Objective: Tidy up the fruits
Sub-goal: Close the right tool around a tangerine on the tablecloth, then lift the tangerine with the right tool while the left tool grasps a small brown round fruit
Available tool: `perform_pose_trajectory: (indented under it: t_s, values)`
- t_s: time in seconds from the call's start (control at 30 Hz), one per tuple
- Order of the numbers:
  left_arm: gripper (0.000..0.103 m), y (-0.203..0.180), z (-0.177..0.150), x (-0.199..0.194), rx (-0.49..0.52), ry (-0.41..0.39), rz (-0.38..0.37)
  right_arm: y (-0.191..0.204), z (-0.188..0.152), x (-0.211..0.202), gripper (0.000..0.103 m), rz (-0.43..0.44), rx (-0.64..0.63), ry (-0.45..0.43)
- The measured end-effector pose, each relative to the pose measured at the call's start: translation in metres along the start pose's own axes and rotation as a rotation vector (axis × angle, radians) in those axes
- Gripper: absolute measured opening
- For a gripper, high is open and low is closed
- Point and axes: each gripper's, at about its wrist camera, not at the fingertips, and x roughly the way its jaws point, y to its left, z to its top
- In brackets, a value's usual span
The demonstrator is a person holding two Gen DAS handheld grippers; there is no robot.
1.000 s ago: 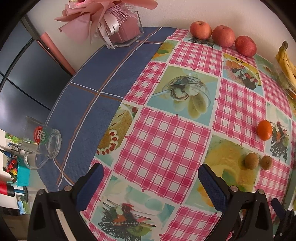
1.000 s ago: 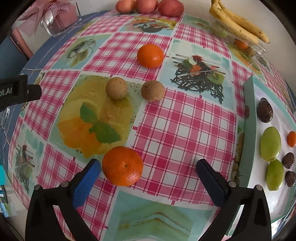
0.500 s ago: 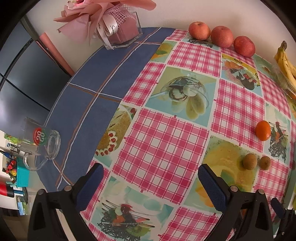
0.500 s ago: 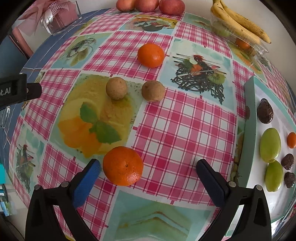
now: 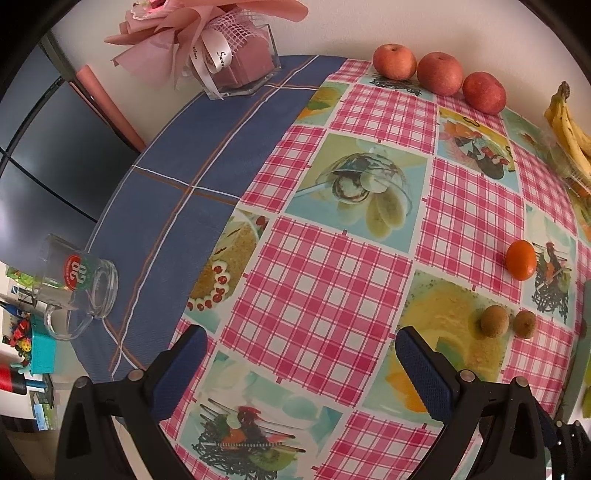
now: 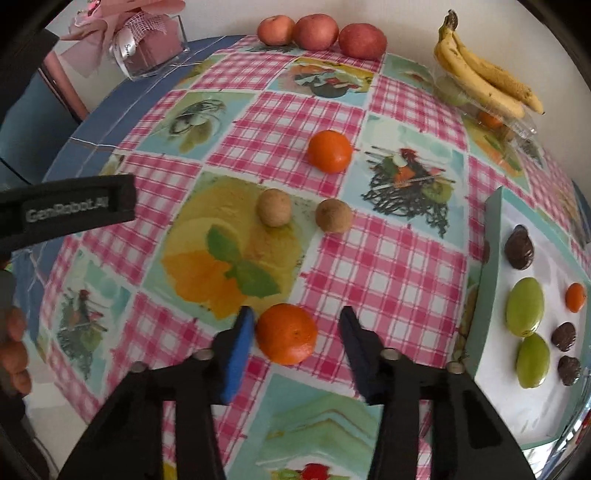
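A tangerine [image 6: 287,333] lies on the checked tablecloth between the jaws of my right gripper [image 6: 296,314]. The jaws are closing: the left pad is at the peel, while a gap shows on the right side. Further off lie a second tangerine [image 6: 329,151] and two brown kiwis [image 6: 274,206] [image 6: 333,215]. At the right, a white tray [image 6: 495,258] holds green fruits, dark fruits and a small orange one. My left gripper [image 5: 301,334] hangs open over bare cloth with nothing between its fingers.
Three red apples [image 6: 317,31] and bananas [image 6: 484,77] on a clear plastic box line the far wall. A glass mug [image 5: 79,284] stands near the left table edge and a pink gift box [image 5: 236,62] in the far left corner.
The right jaws have narrowed from wide open to close around the near tangerine, and that gripper has lifted slightly. The left gripper has stayed put.
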Motion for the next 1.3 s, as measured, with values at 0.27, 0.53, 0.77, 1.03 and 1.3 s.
perform_pose_trajectory:
  t_s: [0.27,0.53,0.77,1.03,1.3]
  values:
    - [0.103,0.0,0.001,-0.002,0.012,-0.004,-0.001,-0.01,0.003,0.004,0.046,0.048,0.045,0.028]
    - [0.103,-0.001,0.0,0.0,0.019,0.001,-0.011,-0.011,0.006,0.007,0.037,0.055,0.051,0.033]
    - [0.103,-0.006,0.001,0.001,-0.006,0.015,-0.1,-0.033,0.017,-0.011,0.037,0.063,0.12,-0.017]
    - [0.1,-0.033,0.003,-0.003,-0.004,0.005,-0.252,-0.083,0.026,-0.042,0.037,0.026,0.281,-0.117]
    - [0.062,-0.075,0.002,-0.005,0.051,0.022,-0.416,-0.12,0.021,-0.071,0.037,0.023,0.352,-0.179]
